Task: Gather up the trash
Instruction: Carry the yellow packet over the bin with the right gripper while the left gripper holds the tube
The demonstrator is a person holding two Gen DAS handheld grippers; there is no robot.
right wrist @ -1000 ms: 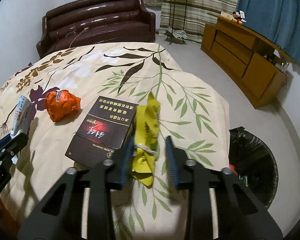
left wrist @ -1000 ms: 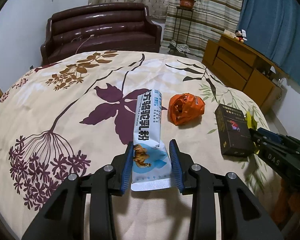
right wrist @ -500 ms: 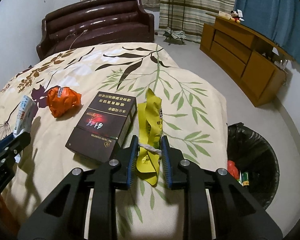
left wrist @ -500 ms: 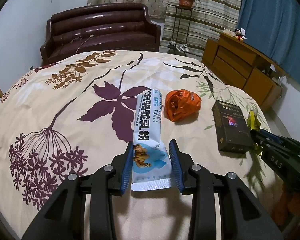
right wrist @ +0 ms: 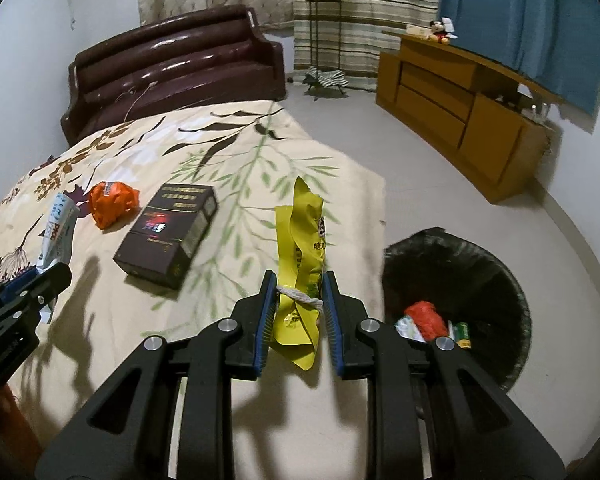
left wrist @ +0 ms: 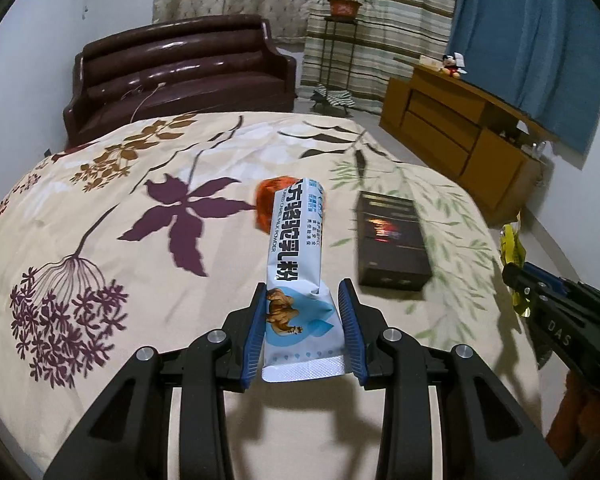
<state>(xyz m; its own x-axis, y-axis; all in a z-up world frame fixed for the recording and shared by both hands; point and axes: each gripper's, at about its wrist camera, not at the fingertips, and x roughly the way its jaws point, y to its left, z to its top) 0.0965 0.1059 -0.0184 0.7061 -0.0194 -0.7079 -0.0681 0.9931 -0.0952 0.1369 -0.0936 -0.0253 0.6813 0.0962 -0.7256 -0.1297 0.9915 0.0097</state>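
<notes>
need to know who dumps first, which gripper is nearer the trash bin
Right. The right gripper, holding the yellow wrapper, is just beside the trash bin; the left gripper is farther off over the table.

The cream floral cotton bedspread (left wrist: pixel 100 264) looks matt and soft. The white-and-blue milk-powder sachet (left wrist: pixel 296 248) is glossy plastic film — its end seal ribbed. The crumpled yellow snack wrapper (right wrist: pixel 304 248) shines; the dark cardboard box (right wrist: pixel 168 236) has a sheen — the maroon leather sofa (left wrist: pixel 180 68) gleams.
</notes>
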